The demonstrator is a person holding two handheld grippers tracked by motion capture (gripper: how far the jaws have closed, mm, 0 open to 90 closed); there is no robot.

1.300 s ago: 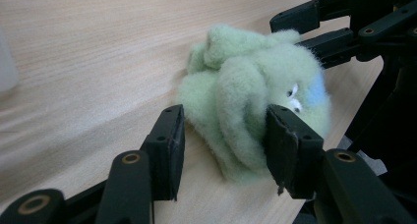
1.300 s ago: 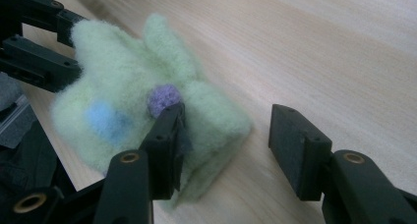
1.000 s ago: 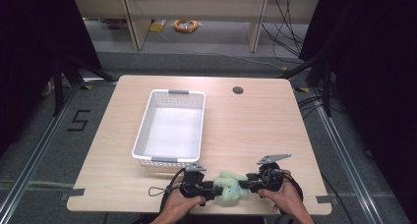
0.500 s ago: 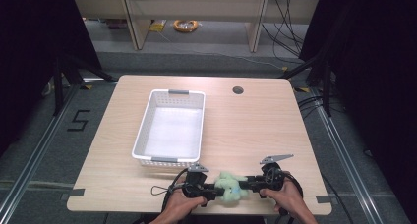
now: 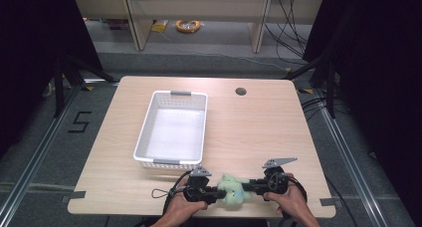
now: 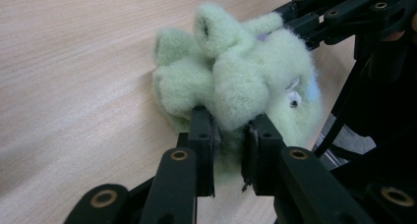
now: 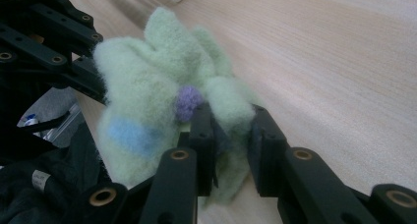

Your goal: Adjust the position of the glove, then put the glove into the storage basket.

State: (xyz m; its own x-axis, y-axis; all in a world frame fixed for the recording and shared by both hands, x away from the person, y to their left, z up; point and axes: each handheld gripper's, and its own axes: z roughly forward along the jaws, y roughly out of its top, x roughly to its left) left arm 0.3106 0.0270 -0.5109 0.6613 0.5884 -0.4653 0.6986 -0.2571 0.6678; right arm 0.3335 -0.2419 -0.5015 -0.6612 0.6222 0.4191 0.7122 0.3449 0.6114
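- Jaws of the left gripper have just been closing and now pinch a fold of the pale green plush toy; those of the right gripper have done the same on its other side, by a small purple tuft.
- From the high view, the plush toy lies at the table's near edge, between the two hands, well apart from the white basket.
- It looks light and very soft, so the fleece should squash and stretch rather than slip.
- Thin limbs may pull out of a pinch; a thicker fold of the body seems the safer hold.
- Nothing about it looks fragile.
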